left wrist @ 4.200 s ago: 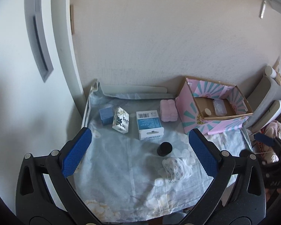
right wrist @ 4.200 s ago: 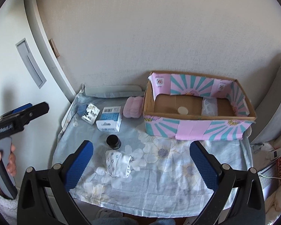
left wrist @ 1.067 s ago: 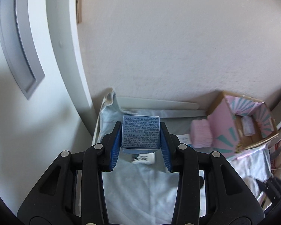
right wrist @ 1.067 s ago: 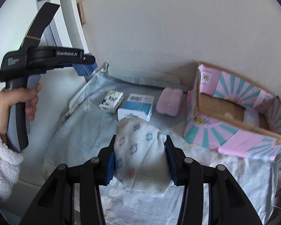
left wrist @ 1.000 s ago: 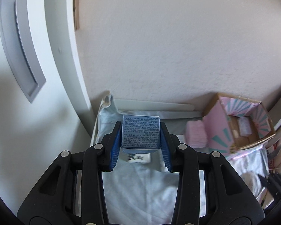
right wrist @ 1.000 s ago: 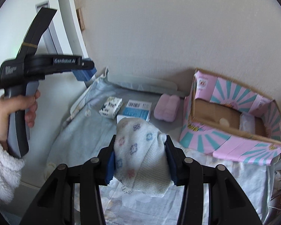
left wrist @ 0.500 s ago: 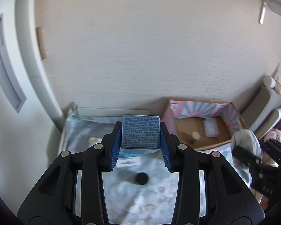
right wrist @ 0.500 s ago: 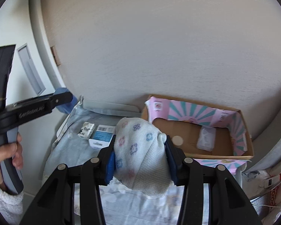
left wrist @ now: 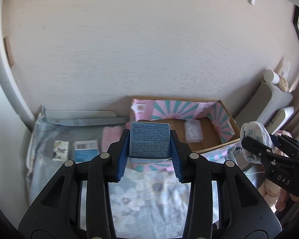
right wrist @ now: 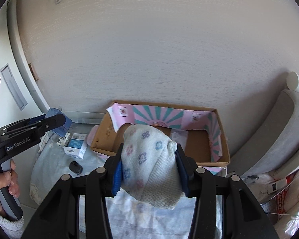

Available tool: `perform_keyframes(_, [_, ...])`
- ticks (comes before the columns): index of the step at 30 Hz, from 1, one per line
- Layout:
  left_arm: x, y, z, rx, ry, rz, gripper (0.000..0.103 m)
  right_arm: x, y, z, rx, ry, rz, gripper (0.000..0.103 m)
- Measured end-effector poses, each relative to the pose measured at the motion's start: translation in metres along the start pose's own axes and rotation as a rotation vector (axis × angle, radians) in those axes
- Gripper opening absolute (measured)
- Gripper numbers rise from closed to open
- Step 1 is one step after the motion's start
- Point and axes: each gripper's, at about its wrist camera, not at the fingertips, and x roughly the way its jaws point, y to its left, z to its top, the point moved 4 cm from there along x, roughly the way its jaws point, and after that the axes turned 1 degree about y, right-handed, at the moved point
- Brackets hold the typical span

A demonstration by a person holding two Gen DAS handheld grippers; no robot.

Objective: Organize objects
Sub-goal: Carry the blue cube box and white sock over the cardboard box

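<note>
My left gripper [left wrist: 149,151] is shut on a small blue box [left wrist: 149,140] and holds it in the air in front of the pink and teal cardboard box [left wrist: 219,115]. My right gripper [right wrist: 149,165] is shut on a white sock with flower print [right wrist: 149,163] and holds it in front of the same cardboard box [right wrist: 195,117]. The blue box also shows at the left of the right wrist view [right wrist: 58,122], and the sock at the right of the left wrist view [left wrist: 255,137].
On the floral cloth [left wrist: 149,195] lie a black-and-white carton [left wrist: 60,151], a blue-and-white box [left wrist: 85,150] and a pink pad [left wrist: 110,137]. A black cap [right wrist: 75,167] stands on the cloth. A clear packet [left wrist: 193,132] lies in the cardboard box. Grey cushions [right wrist: 279,139] stand at the right.
Both grippers closed on their objects, lifted them and swung right toward the cardboard box, which has grown larger and more central in both views.
</note>
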Motion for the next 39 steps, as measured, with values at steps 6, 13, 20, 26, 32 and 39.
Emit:
perform_keyframes(6, [0.018, -0.026, -0.003, 0.012, 0.013, -0.010, 0.035, 0.000, -0.022, -0.004, 0.008, 0.010, 0.001, 0.043])
perform_keyframes(13, [0.033, -0.043, 0.007, 0.030, 0.034, -0.018, 0.035, 0.003, -0.035, 0.001, -0.012, 0.026, 0.015, 0.043])
perform_keyframes(20, [0.073, -0.046, 0.032, 0.017, 0.093, -0.051, 0.035, 0.030, -0.051, 0.029, -0.011, 0.105, 0.036, 0.043])
perform_keyframes(26, [0.117, -0.050, 0.044, 0.030, 0.165, -0.056, 0.035, 0.073, -0.067, 0.060, -0.019, 0.183, 0.046, 0.043])
perform_keyframes(32, [0.161, -0.056, 0.044, 0.048, 0.253, -0.058, 0.035, 0.119, -0.074, 0.077, -0.037, 0.272, 0.049, 0.043])
perform_keyframes(39, [0.204, -0.057, 0.036, 0.057, 0.345, -0.047, 0.035, 0.166, -0.079, 0.075, -0.050, 0.388, 0.056, 0.043])
